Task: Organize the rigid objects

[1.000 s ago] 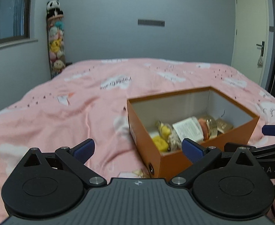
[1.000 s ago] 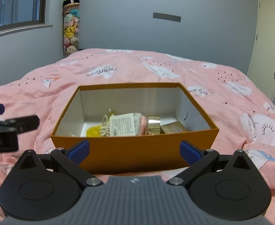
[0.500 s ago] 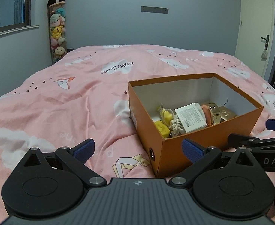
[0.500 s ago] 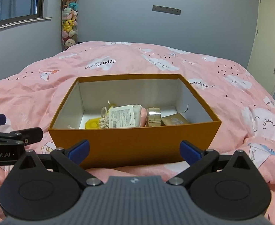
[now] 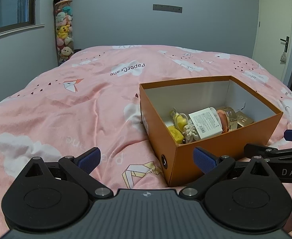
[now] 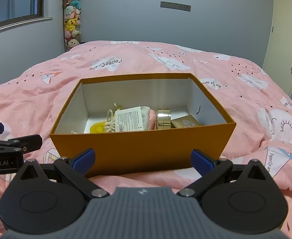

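In the left wrist view, the left gripper (image 5: 147,159) is sitting at the bottom of the frame with its blue-tipped fingers spread wide, grasping nothing. The orange box (image 5: 221,151) is lying right of centre on the pink duvet (image 5: 76,107), and inside it a labelled jar (image 5: 205,122), a yellow piece (image 5: 174,134) and a gold-lidded container (image 5: 230,117) are crowding together. The right gripper (image 5: 281,145) is poking in at the right edge.

In the right wrist view, the right gripper (image 6: 143,158) is also hanging released and empty — its fingers are framing the orange box (image 6: 142,149), which is filling the centre. The left gripper (image 6: 8,139) is showing at the left edge. A column of plush toys (image 6: 72,22) is standing in the upper left, against the grey wall.
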{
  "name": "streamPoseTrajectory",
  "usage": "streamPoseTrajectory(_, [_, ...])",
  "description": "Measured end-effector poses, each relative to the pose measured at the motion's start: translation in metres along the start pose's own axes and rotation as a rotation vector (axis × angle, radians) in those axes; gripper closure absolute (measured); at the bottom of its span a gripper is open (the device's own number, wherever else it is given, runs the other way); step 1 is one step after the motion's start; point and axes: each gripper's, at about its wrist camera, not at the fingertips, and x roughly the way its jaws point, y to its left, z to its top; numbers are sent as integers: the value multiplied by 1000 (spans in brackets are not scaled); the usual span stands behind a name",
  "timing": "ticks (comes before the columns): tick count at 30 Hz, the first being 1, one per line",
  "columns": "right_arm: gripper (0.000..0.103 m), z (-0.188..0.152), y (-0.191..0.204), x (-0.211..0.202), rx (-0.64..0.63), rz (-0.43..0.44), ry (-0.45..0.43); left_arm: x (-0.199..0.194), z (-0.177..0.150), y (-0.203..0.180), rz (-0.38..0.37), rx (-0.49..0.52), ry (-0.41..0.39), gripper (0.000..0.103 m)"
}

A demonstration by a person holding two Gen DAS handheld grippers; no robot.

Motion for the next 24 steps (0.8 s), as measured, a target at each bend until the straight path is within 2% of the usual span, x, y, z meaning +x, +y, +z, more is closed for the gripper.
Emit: streamPoseTrajectory(24, [3,-1,3,4,-2,5,21,-1,0,1,23,-11,7,0])
